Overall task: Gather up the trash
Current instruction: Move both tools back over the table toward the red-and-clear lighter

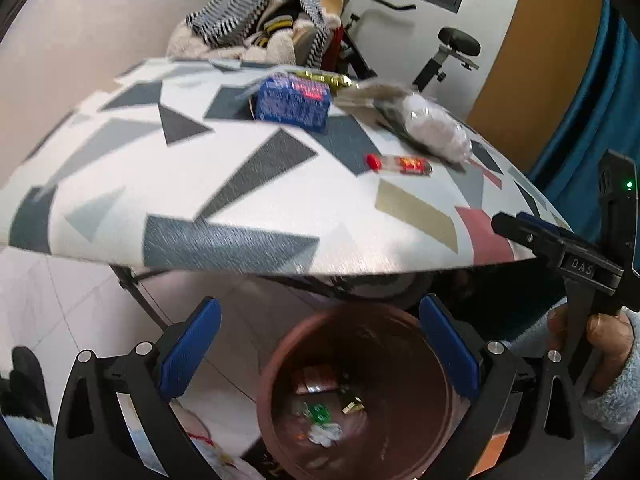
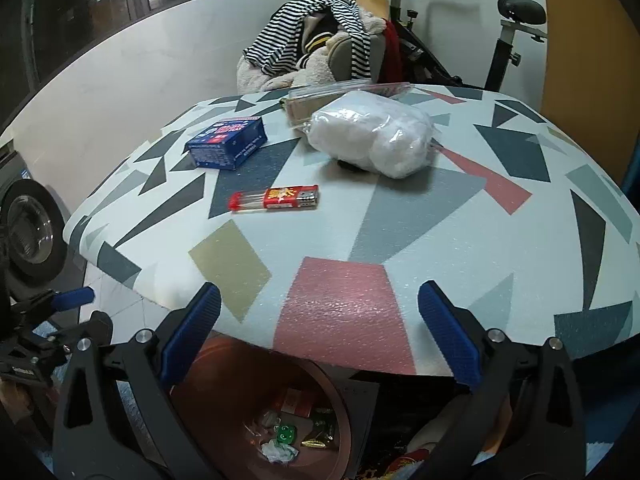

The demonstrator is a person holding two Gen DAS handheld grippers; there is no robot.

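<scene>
My left gripper (image 1: pixel 320 352) hangs over the brown bin (image 1: pixel 416 328), jaws spread wide with nothing between them. The bin stands on the floor just below the near edge of the table (image 1: pixel 224 200) with its geometric-patterned cover. Inside the bin lie a crumpled white wrapper (image 2: pixel 280 451), a green wrapper (image 2: pixel 285 435), a gold foil piece (image 2: pixel 316 442) and a red-and-white packet (image 2: pixel 298 400).

My right gripper (image 2: pixel 320 350) sits above that same table edge, beside the bin, jaws likewise wide apart and empty.

On the table, nearest the bin, lies a red lighter (image 2: pixel 276 199). Beyond it to the left rests a blue box (image 2: pixel 226 142); to the right, a clear plastic bag of white stuffing (image 2: pixel 372 140), with a clear flat package (image 2: pixel 344 94) behind the bag.
</scene>
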